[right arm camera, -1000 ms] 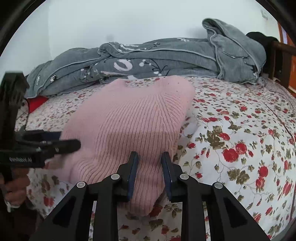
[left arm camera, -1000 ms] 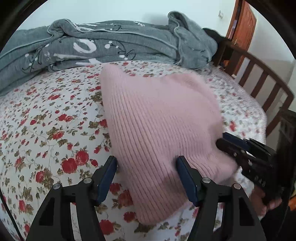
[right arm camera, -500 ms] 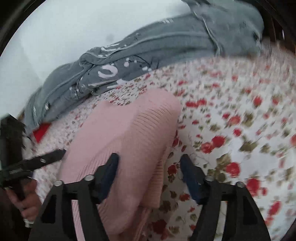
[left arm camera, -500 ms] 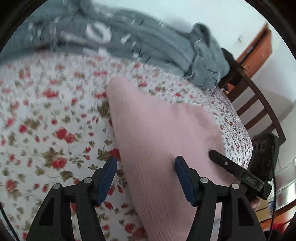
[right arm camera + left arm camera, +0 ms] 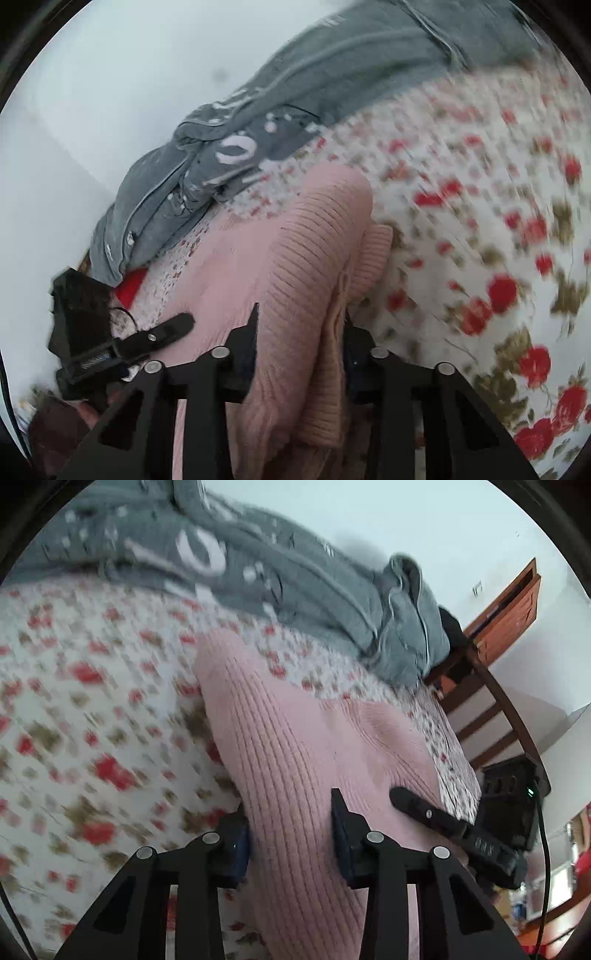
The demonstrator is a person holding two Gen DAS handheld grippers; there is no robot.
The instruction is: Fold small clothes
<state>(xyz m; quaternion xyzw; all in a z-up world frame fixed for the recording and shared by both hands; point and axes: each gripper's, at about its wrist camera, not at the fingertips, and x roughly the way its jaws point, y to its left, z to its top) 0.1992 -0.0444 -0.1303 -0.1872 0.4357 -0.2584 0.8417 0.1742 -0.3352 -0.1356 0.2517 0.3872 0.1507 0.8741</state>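
Your left hand-held gripper (image 5: 291,836) has just closed onto the near edge of the pink sweater (image 5: 295,738), which lies on the bed (image 5: 74,720) straight ahead of it. Your right hand-held gripper (image 5: 299,354) has just closed too, clamping a thick bunched fold. The knit looks soft, light and stretchy; hold hem corners and lift evenly, or it likely sags.

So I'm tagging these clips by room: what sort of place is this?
Most likely a bedroom at home. The pink sweater lies on a bed with a flowered sheet, a grey blanket is bunched along the wall, and a wooden bed rail shows at the side.
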